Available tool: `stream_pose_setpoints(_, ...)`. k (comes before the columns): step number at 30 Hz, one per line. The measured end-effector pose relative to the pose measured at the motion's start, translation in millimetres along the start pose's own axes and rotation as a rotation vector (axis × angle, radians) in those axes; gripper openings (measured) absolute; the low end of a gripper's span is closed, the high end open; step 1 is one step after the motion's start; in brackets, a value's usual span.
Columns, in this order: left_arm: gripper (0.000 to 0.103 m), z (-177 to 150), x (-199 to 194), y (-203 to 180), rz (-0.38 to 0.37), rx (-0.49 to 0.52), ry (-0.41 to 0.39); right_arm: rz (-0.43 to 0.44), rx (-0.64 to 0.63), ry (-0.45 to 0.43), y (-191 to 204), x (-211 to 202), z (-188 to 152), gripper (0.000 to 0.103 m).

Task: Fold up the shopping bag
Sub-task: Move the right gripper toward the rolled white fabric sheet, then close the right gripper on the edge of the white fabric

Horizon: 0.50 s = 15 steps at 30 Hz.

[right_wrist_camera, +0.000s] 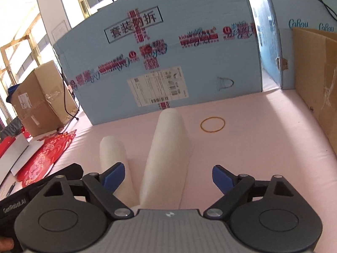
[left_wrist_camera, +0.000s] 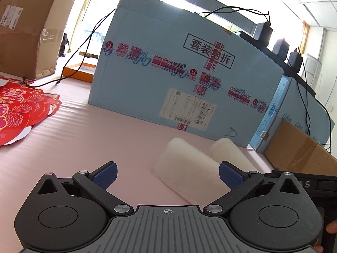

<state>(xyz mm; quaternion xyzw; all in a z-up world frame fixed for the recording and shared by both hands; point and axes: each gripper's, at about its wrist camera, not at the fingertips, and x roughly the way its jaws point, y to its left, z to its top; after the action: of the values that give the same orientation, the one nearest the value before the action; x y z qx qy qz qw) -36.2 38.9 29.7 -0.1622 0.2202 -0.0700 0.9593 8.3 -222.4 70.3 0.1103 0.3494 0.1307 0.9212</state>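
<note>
Two white rolled-up bags lie side by side on the pink table. In the left wrist view the nearer roll [left_wrist_camera: 187, 172] lies between my fingers' line and the right side, the second roll [left_wrist_camera: 229, 151] behind it. In the right wrist view the larger roll [right_wrist_camera: 168, 154] runs away from me, the smaller roll [right_wrist_camera: 115, 158] left of it. My left gripper [left_wrist_camera: 167, 176] is open and empty above the table. My right gripper [right_wrist_camera: 168, 177] is open and empty, over the near end of the larger roll. A yellow rubber band [right_wrist_camera: 212, 124] lies beyond, to the right.
A large light-blue carton [left_wrist_camera: 179, 71] stands at the back of the table. Brown cardboard boxes stand at the left [left_wrist_camera: 27, 35] and right [right_wrist_camera: 316, 80]. Red printed bags [left_wrist_camera: 23, 109] lie flat at the left. Black cables [left_wrist_camera: 84, 46] hang over the carton.
</note>
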Motion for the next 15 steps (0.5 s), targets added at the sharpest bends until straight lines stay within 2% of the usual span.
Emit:
stream_pose_setpoints(2,0.103,0.7,-1.6,2.9,0.002,-0.015,-0.004,-0.020,0.011,0.042,1.5,10.6,-2.7,0.053)
stream_pose_setpoints(3,0.103,0.8,-3.0,4.1,-0.002,-0.021,-0.010,-0.012,0.023,0.050,-0.3,12.9,-5.5,0.049)
stream_pose_setpoints(4,0.103,1.3,-4.7,5.2,-0.011,-0.027,-0.019,-0.003,0.038,0.043,-1.7,12.2,-7.7,0.039)
stream_pose_setpoints(5,0.103,1.6,-5.7,5.6,-0.018,-0.030,-0.026,0.003,0.047,0.038,-2.6,10.6,-7.5,0.023)
stream_pose_setpoints(6,0.103,1.8,-6.5,5.9,-0.023,-0.031,-0.030,0.011,0.059,0.034,-3.7,7.4,-7.0,0.018)
stream_pose_setpoints(9,0.103,1.5,-8.7,5.3,-0.029,-0.023,-0.045,0.037,0.104,-0.003,-10.4,-9.1,-6.8,0.012)
stream_pose_setpoints(12,0.103,1.5,-10.5,4.5,-0.017,-0.008,-0.064,0.077,0.141,-0.064,-20.4,-35.3,-9.0,0.011)
stream_pose_setpoints(15,0.103,2.3,-14.1,6.4,-0.027,-0.019,-0.080,0.109,0.126,-0.133,-25.1,-66.6,-8.8,0.011)
